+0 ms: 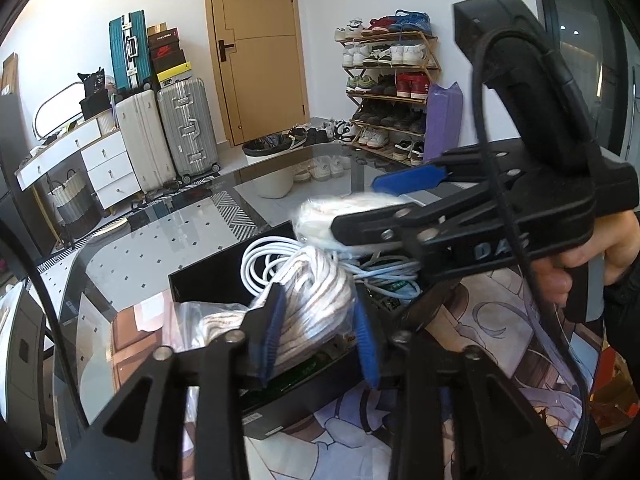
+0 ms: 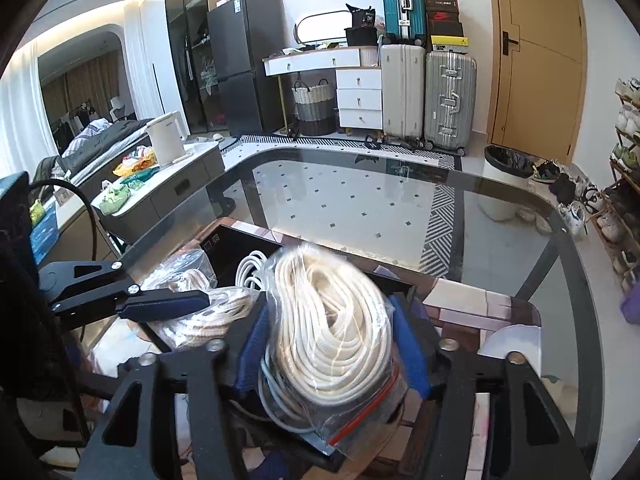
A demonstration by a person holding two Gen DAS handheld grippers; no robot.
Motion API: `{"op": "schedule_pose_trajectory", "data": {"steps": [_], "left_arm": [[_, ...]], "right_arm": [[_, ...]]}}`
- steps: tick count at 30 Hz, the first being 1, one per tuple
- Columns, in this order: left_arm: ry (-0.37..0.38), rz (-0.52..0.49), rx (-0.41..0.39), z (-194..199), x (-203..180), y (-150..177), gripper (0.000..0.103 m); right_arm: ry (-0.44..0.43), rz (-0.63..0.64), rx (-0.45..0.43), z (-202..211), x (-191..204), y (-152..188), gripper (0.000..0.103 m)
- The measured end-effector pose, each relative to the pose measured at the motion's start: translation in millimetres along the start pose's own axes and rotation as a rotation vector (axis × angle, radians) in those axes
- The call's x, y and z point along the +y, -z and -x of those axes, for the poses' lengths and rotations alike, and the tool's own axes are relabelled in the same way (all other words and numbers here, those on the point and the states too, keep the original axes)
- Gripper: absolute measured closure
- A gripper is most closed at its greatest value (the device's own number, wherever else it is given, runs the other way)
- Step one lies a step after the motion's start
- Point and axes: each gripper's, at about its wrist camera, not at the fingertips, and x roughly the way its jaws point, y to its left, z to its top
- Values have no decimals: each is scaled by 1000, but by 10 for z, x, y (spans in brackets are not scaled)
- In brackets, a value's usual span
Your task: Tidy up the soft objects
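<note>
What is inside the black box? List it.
In the black box: a coiled white cable and a bagged rope held by the left hand-held gripper. The box floor beneath is covered.

home, lived-in apartment room | wooden door | shoe rack full of sneakers | suitcases stacked by white drawer unit | fridge | woven laundry basket | bin on tiled floor | kettle and snack packets on side counter | glass tabletop
</note>
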Motion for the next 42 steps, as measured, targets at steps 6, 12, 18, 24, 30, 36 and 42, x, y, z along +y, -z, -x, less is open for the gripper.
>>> {"op": "schedule_pose_trajectory", "data": {"steps": [6, 12, 18, 24, 30, 36, 42], "left_arm": [[-16, 1, -6, 82, -46, -1, 49], [-18, 49, -16, 194, 15, 53, 23], [-44, 111, -59, 385, 70, 150, 4], [-80, 176, -88, 484, 144, 298, 0], [-128, 220, -93, 500, 197, 433, 0], [-179, 249, -108, 501, 205, 544, 0], [-207, 264, -116, 486, 215, 624, 0]], "right_arm": [[10, -32, -20, 225, -113, 110, 17], [26, -44, -33, 413, -144, 277, 4], [4, -58, -102, 627, -58, 466, 1], [-5, -58, -175, 778, 100, 619, 1], [-17, -44, -211, 870, 272, 772, 1], [-29, -39, -228, 912, 384, 878, 1], [-8, -14, -243, 945, 435, 926, 1]]}}
